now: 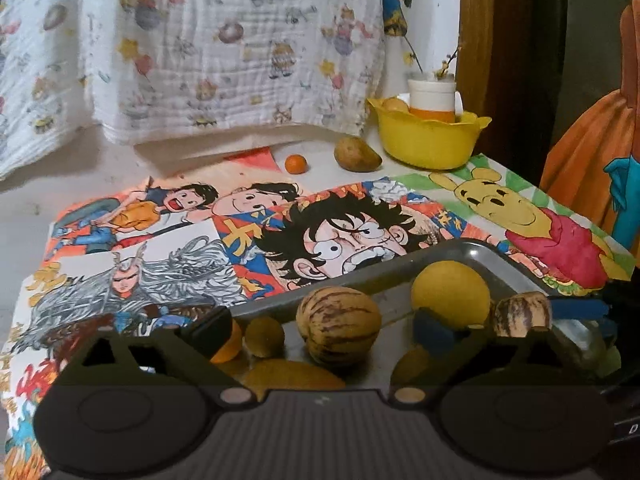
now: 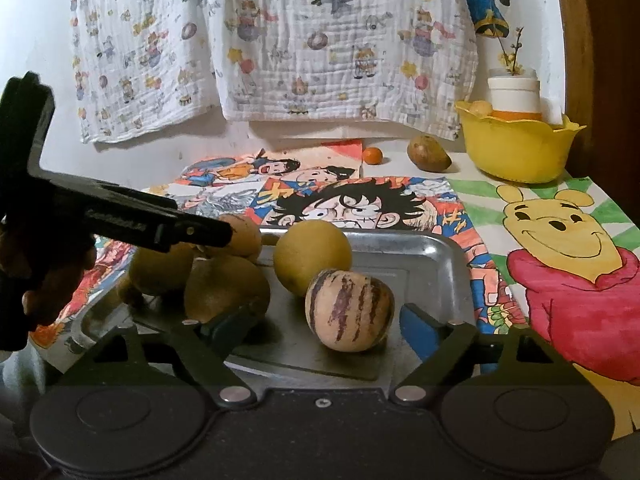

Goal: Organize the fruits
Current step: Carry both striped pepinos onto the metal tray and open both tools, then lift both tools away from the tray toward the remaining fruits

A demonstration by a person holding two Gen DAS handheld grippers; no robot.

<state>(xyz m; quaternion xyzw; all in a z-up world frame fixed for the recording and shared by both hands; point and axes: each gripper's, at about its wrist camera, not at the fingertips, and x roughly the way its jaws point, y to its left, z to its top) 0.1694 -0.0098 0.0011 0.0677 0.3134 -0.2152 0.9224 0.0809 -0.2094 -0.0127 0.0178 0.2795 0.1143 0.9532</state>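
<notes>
A metal tray [image 2: 432,254] holds several fruits. In the right wrist view my right gripper [image 2: 328,322] is open around a striped pepino melon [image 2: 349,310], with a yellow round fruit [image 2: 312,262] and brown fruits [image 2: 226,288] behind. The left gripper shows there from the side [image 2: 192,232], over the brown fruits. In the left wrist view my left gripper [image 1: 320,332] is open over the tray [image 1: 472,250], with a striped melon [image 1: 338,324] between its fingers. A yellow fruit [image 1: 450,294], a second striped melon [image 1: 520,314] and the right gripper's blue pads [image 1: 434,328] lie beyond.
A yellow bowl [image 1: 428,140] with a cup in it stands at the back right. A brown mango [image 1: 356,154] and a small orange [image 1: 296,164] lie on the table beside it. Cartoon drawings [image 1: 280,220] cover the table. A printed cloth [image 1: 220,40] hangs behind.
</notes>
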